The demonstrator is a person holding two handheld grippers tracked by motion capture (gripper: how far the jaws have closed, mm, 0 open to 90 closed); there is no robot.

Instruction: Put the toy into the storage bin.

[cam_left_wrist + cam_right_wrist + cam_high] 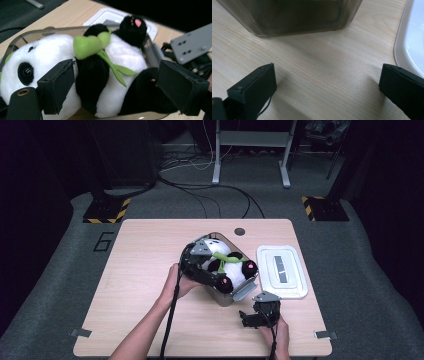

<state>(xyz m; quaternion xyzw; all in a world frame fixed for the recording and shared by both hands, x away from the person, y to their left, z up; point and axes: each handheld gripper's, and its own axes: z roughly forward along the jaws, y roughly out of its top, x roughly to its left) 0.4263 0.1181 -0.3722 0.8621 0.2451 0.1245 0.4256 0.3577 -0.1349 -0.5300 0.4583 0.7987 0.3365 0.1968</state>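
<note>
A plush panda (225, 262) lies on its side in a clear plastic box (248, 285) near the middle of the wooden surface (140, 270), filling most of the box, w/ a green leaf-shaped bit (88, 45) at its neck and pink pads on its black paws. The left hand-held gripper (207, 270) sits right over the box's near-left side, held by the person's left hand (176, 281); in the left gripper view its jaws stand wide apart w/ the panda's black-and-white belly between them, one jaw just in front of the head side, the other by a black leg. Released, then: pads spread, not pressing into the plush as far as I can see, tho contact at the leg side is hard to tell. The right hand-held gripper (250, 317) hovers low over bare wood in front of the box, near the front-right corner, in the person's right hand (280, 335). In the right gripper view its jaws are also spread wide w/ nothing but wood grain between them, the box wall just ahead and the white lid (281, 270) at the right edge. That lid lies flat on the surface just beside the box, on its right, grey strip on top.
</note>
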